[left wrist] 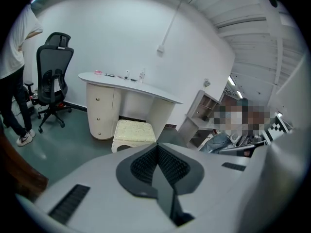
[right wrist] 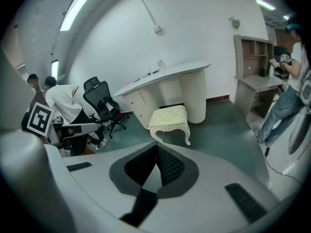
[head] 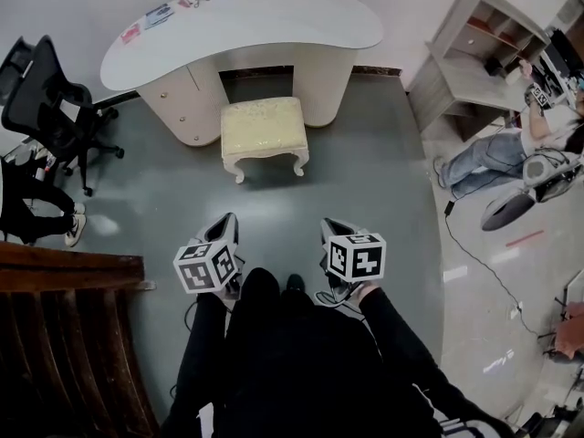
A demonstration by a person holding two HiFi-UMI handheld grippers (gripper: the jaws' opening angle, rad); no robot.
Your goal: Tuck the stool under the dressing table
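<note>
Close at 6 o'clock: left tool (head: 225, 219) and right tool (head: 330, 224), jaws pressed together, gripping nothing. Farther off at 12 o'clock, cream stool (head: 265, 126) on the floor, just before white counter (head: 274, 21).

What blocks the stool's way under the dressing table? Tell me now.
Nothing visible. The cream cushioned stool stands right in front of the white curved dressing table's knee gap, with only bare grey floor between.

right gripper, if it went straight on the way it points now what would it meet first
Probably the cream cushioned stool with curved legs, standing dead ahead of the right gripper; only bare grey-green floor lies between, though depth is hard to judge.
</note>
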